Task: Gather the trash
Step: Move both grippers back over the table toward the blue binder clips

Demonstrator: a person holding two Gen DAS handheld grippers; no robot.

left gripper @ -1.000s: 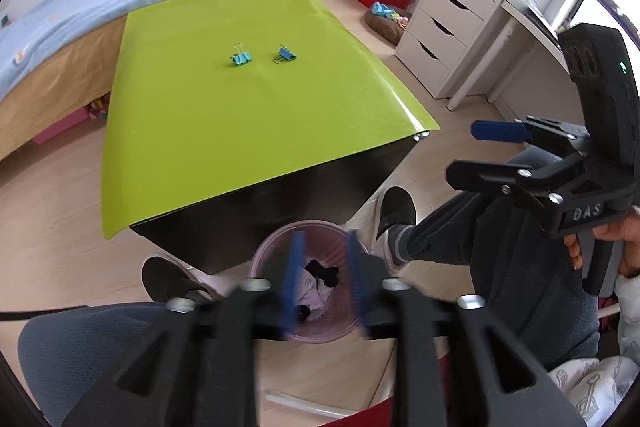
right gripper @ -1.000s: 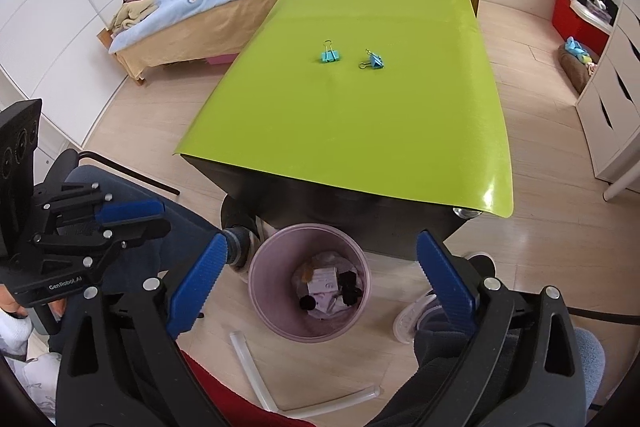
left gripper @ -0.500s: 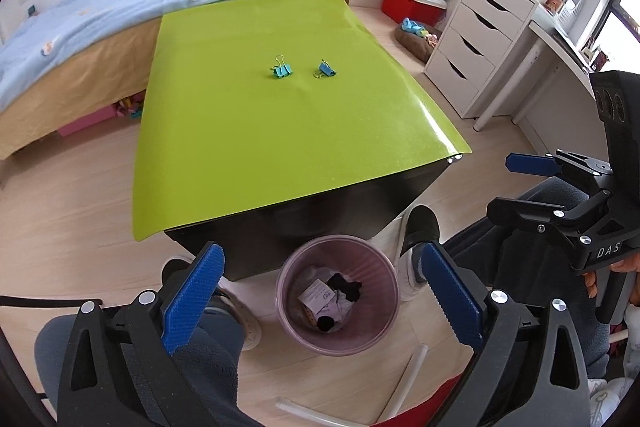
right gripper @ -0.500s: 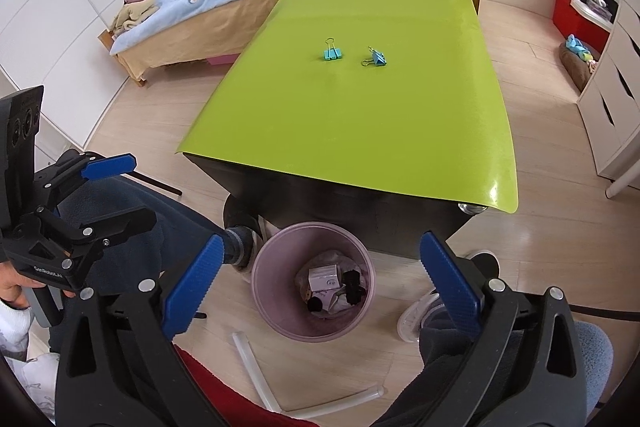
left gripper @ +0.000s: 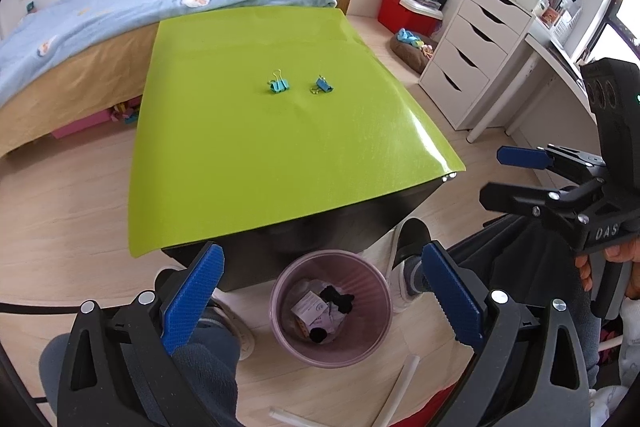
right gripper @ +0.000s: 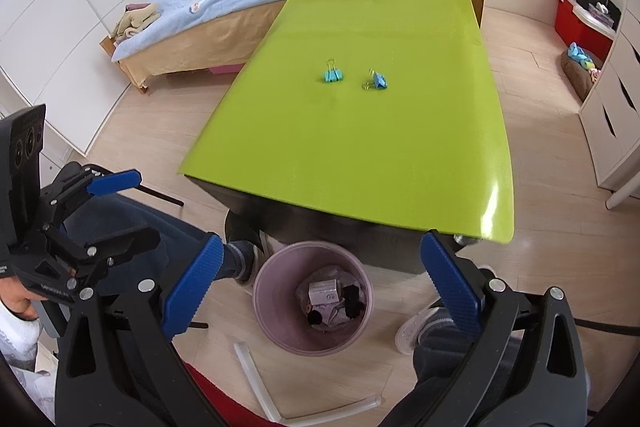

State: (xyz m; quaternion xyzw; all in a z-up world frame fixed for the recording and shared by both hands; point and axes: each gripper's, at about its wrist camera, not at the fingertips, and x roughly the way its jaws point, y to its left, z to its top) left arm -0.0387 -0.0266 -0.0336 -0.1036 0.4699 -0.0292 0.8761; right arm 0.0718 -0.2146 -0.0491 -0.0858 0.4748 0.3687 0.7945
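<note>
Both grippers wide and empty above the bin

Left gripper [left gripper: 320, 297], jaws just opened, and right gripper [right gripper: 320, 281] hold nothing; bin [left gripper: 330, 308] sits at lower centre with scraps inside. Two clips [left gripper: 278, 85] [left gripper: 322, 85] lie mid-table [left gripper: 280, 155], upper centre. Risks: small clips may slip from wide pads, or a low swing may tip the light bin.

White capital letters "DAS" stand on the side of the black plastic right gripper [left gripper: 524, 171], seen at the right edge of the left wrist view; the word may run on past what shows. A line of white lettering also stands on the body of the black plastic left gripper [right gripper: 120, 203] in the right wrist view, too small and tilted to read. Printed paper lies in the round pale purple plastic wastebasket [left gripper: 374, 343], print illegible.
</note>
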